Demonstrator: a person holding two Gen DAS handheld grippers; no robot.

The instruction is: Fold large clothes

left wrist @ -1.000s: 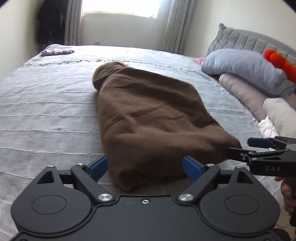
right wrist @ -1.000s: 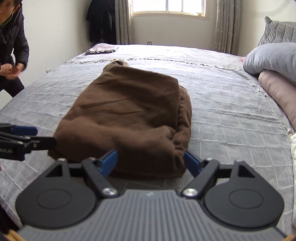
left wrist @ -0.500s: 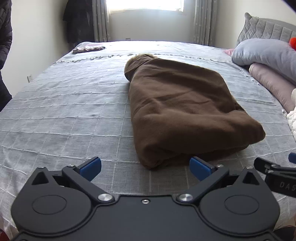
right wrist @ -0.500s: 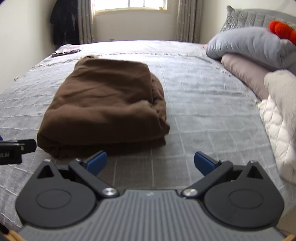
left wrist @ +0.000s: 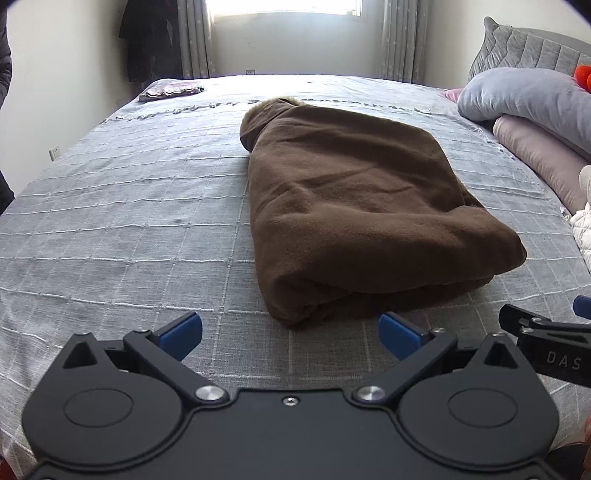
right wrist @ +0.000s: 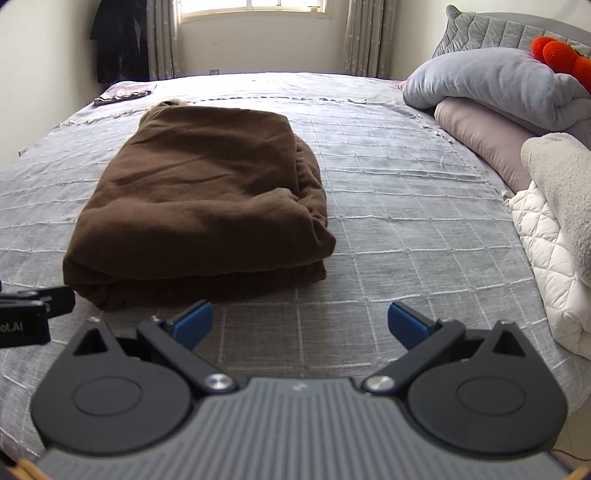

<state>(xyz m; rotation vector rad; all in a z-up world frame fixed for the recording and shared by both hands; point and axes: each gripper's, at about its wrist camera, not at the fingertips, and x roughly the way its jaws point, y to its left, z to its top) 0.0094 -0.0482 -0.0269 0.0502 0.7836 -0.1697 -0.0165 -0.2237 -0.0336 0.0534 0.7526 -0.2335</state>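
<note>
The brown garment (left wrist: 354, 218) sits folded in the middle of the grey bed (left wrist: 122, 229), and both the left gripper (left wrist: 290, 330) and right gripper (right wrist: 300, 321) hover at its near edge, jaws spread wide, pinching nothing.

Sunlit curtained window (left wrist: 284, 7), pale walls (left wrist: 74, 74), grey-quilted bed (left wrist: 129, 221)

The garment (left wrist: 354, 210) lies on the bed (left wrist: 129, 221) just ahead of my tongs; pillows (right wrist: 491, 85) right, cloth (left wrist: 171, 90) far left.
</note>
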